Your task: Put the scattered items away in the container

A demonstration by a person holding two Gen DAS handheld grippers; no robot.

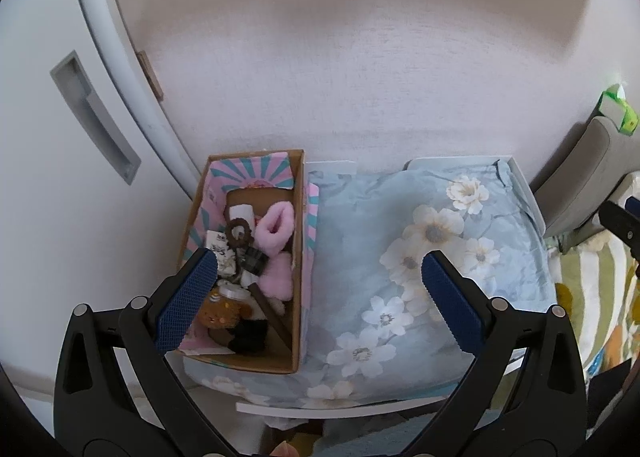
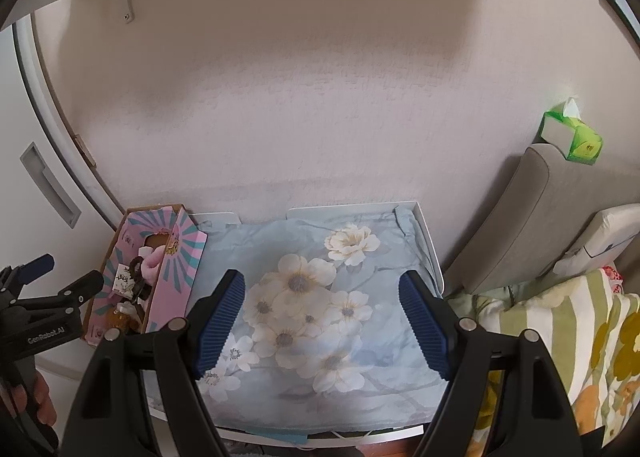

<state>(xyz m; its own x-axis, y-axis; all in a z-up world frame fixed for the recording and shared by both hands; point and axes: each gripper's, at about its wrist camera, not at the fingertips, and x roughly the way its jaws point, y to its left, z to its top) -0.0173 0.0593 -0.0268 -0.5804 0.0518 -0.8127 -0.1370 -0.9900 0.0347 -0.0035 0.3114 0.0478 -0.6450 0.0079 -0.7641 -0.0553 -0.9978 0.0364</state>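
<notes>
Left wrist view: the left tongs (image 1: 320, 281) stand spread wide with nothing between the blue pads, hovering low in the frame. Left of centre sits the cardboard box (image 1: 298, 257), long and narrow, plain brown outside, its folded-in flaps printed with pink and teal sunburst stripes. It rests on the left part of the worktop (image 1: 360, 403), which is draped in a pale blue floral cloth (image 1: 420, 257). Inside the box: a fluffy pink item (image 1: 275, 227), a brown ring-shaped piece (image 1: 239, 233), a white printed card (image 1: 219, 253), a small jar with amber contents and a pale lid (image 1: 228, 303), a black furry item (image 1: 250, 333); smaller pieces too tangled to name. A tip of the right tongs (image 1: 620, 223) shows at the right edge. Right wrist view: the right tongs (image 2: 322, 321) are likewise spread and bare, over the floral cloth (image 2: 304, 297) at centre. The cardboard box (image 2: 176, 281) lies at middle left of the frame, touching the cloth's left border, pink striped side facing the camera. The left tongs (image 2: 68, 277) show at the far left edge beside the box, a hand (image 2: 42, 401) gripping their handle below. A green tissue pack (image 2: 572, 135) sits at upper right on a grey cushion (image 2: 532, 217).
</notes>
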